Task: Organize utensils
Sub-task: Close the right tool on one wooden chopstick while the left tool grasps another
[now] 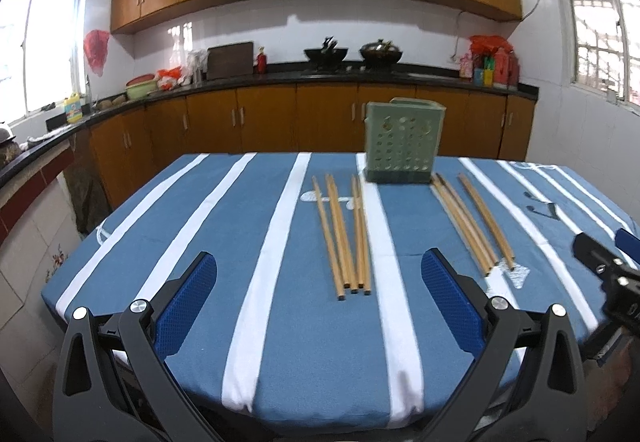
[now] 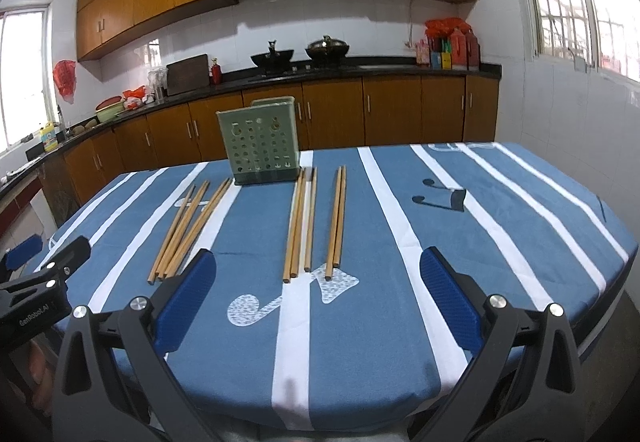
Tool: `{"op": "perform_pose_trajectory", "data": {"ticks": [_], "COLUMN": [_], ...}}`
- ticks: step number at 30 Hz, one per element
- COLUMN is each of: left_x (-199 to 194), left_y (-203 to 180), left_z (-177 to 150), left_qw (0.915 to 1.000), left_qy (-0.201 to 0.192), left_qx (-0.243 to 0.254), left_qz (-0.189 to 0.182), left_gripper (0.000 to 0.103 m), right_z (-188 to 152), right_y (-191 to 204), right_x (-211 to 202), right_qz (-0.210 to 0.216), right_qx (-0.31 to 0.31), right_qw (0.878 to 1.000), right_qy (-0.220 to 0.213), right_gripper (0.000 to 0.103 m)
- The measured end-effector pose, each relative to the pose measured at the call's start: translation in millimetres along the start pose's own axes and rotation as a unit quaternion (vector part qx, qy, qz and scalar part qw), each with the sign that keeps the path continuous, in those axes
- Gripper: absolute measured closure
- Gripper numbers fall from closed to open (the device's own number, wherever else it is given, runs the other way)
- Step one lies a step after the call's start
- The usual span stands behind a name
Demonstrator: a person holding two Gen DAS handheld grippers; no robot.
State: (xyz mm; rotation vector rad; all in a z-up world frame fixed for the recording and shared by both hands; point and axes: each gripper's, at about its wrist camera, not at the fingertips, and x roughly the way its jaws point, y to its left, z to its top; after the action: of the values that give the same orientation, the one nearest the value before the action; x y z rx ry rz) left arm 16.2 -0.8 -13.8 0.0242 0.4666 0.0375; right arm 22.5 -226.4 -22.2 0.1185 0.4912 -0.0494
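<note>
Both jaws spread wide, gripping nothing. Left gripper [image 1: 319,274] held above the near table edge, blue pads on its fingers [image 1: 188,306] facing each other across bare cloth. Right gripper [image 2: 318,274] likewise above the near edge, fingers [image 2: 448,302] well apart and clear of all chopsticks.

Table [image 1: 200,282] covered by a blue cloth with white stripes and music-note prints.

Green holder [image 1: 402,141], perforated front, upright near the far edge of the table; seen also in the right wrist view [image 2: 262,139]. Inside of holder not visible.

Two groups of wooden chopsticks flat on the cloth, none in the holder:
- Left group [image 1: 345,234]: lying lengthwise, just in front and to the left of the holder, near ends roughly level, sticks touching or crossing in places. Exact count unclear owing to overlap.
- Right group [image 1: 472,219]: lying at a slant, in front and to the right of the holder, near ends resting by a white note print.

Right wrist view: right group [image 2: 314,222] directly ahead between the fingers, split into a cluster and a separate pair just beside it; left group [image 2: 186,228] fanned out off to the left.

Groups well apart from each other. Kitchen counter and brown cabinets [image 1: 260,113] behind the table.
</note>
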Motion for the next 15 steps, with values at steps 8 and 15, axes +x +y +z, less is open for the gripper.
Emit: {"op": "perform_pose_trajectory", "data": {"ticks": [8, 15], "left_x": [47, 89], "left_y": [37, 53], "left_z": [13, 32], "left_qw": [0.9972, 0.995], "left_qy": [0.063, 0.092], "left_qx": [-0.041, -0.039], "left_qz": [0.002, 0.002], "left_gripper": [0.002, 0.002], "right_z": [23, 40], "right_y": [-22, -36], "right_x": [55, 137], "right_qz": [-0.038, -0.017], "right_qx": [0.037, 0.071], "right_qw": [0.997, 0.985], "right_qy": [0.055, 0.153], "right_gripper": [0.008, 0.053]}}
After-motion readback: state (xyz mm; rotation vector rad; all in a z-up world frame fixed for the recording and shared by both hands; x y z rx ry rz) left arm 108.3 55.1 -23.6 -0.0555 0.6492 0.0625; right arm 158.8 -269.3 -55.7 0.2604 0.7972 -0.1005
